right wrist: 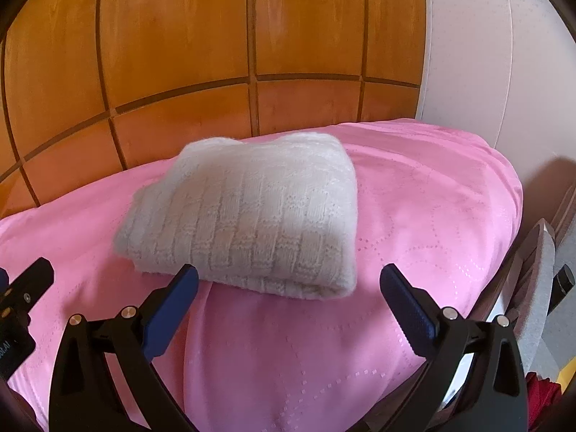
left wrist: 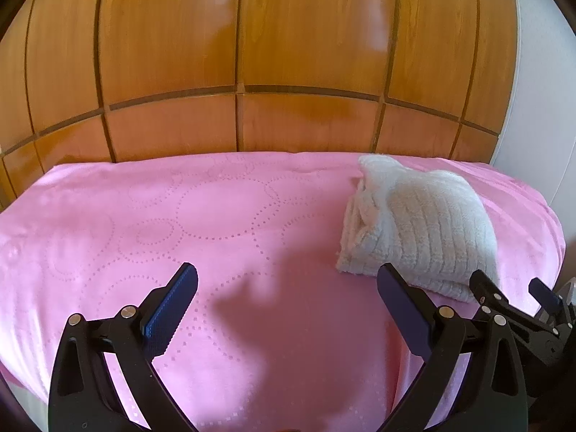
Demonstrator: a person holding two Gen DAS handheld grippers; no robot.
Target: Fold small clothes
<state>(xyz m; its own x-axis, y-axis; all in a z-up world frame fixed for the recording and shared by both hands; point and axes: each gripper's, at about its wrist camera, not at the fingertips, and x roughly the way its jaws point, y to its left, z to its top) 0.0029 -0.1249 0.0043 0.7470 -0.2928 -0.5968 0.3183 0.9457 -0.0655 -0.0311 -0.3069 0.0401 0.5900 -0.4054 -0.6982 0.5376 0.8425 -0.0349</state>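
Wood panelling (left wrist: 172, 54), orange-brown with dark grooves, fills the background behind everything, and a pale wall (right wrist: 468, 54) closes it on the right. Pink cloth (left wrist: 223, 216) with dotted circles covers the surface below; what lies under it cannot be made out, and its near edge is cut off by the frame. The cover drops away at the right edge, where a dark wooden piece and something grey (right wrist: 540, 270) show only in part. A scrap of red (right wrist: 543, 396) sits in the lower right corner, too cropped to identify.

On the right part of the pink cover rests the folded white knit garment (right wrist: 252, 216), a thick ribbed bundle with its rounded fold toward the cameras. To its left the cover lies bare and wide.

Both tools hang above the near part of the cover, touching nothing. The left claw (left wrist: 288, 288) stands wide apart with nothing between its blue pads (left wrist: 172, 309), over the bare stretch. The right claw (right wrist: 288, 288) is likewise spread and empty, just in front of the garment's near fold; the left view catches only its tip (left wrist: 511, 298).
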